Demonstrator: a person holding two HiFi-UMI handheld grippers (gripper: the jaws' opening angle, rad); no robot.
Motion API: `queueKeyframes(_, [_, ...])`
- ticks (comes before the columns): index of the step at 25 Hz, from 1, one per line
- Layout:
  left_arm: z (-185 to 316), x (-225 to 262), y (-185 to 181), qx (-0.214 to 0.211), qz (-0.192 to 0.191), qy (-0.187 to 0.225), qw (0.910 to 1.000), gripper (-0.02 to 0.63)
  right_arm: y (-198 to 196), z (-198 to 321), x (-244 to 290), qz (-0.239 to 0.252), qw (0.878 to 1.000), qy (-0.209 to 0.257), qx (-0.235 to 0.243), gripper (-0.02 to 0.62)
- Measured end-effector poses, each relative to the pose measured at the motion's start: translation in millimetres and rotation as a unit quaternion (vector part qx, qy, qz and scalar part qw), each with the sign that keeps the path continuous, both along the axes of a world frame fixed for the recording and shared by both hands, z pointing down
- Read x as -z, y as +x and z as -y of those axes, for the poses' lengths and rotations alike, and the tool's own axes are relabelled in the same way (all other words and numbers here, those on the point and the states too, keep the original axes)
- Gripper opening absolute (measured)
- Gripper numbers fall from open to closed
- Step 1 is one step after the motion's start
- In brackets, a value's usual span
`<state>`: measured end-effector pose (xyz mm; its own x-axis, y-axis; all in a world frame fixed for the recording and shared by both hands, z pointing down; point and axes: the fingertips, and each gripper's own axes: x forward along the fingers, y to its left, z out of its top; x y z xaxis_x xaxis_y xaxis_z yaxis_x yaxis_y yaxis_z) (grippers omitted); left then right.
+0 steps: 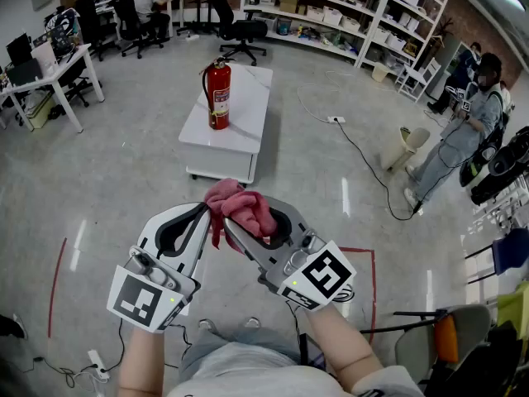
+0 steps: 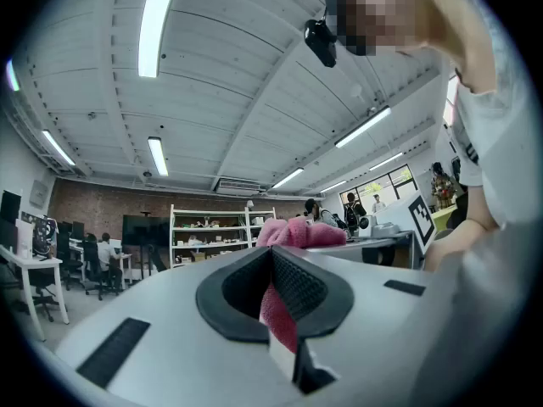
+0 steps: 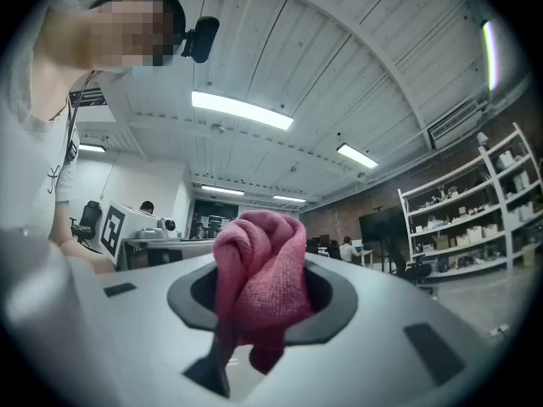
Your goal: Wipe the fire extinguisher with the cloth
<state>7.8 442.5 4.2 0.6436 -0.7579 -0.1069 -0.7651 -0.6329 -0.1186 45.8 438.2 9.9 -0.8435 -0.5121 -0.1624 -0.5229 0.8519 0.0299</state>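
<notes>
Head view looks down on both grippers held close together in front of the person, their tips meeting at a pink cloth (image 1: 245, 208). On one side the left gripper (image 1: 204, 215) has its jaws drawn together on an edge of the cloth. Left gripper view shows the pads meeting, with pink fabric pinched in the gap and more of it bunched just beyond the tips. On the other side the right gripper (image 1: 248, 222) clamps the bulk of the cloth. Right gripper view shows a thick twisted wad filling the space between its jaws and hanging below them. Both gripper views look up at the ceiling lights.

Ahead, the extinguisher (image 1: 218, 96) stands upright on a low white table (image 1: 248, 135), near the table's left edge and well apart from the grippers. A black hose arcs from its top. On the floor right of the table trails a cable (image 1: 364, 160). At the far right is a standing person (image 1: 459, 135), a seated person (image 1: 149, 2) is at the top left, and shelves (image 1: 331, 11) line the back wall
</notes>
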Motion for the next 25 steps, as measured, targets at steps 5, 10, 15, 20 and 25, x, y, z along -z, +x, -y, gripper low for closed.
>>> queueKeyframes(5, [3, 0, -7, 0.001, -0.023, 0.004, 0.9997, 0.014, -4, 1, 0, -0.001, 1.000, 0.001, 0.001, 0.147])
queueKeyframes(10, [6, 5, -14, -0.009, -0.032, 0.011, 0.9994, 0.014, -10, 3, 3, -0.005, 1.000, 0.006, -0.007, 0.147])
queueKeyframes(15, [6, 7, -8, -0.014, -0.030, 0.012, 0.9994, 0.014, -4, 2, 4, 0.000, 1.000, 0.006, -0.011, 0.147])
queueKeyframes(20, [12, 6, -5, -0.014, -0.027, 0.014, 0.9994, 0.014, 1, 5, 2, 0.007, 1.000, 0.002, -0.016, 0.147])
queueKeyframes(25, [21, 8, 11, -0.005, -0.053, 0.009, 0.9986, 0.014, 30, 10, 2, 0.010, 1.000, 0.011, -0.014, 0.149])
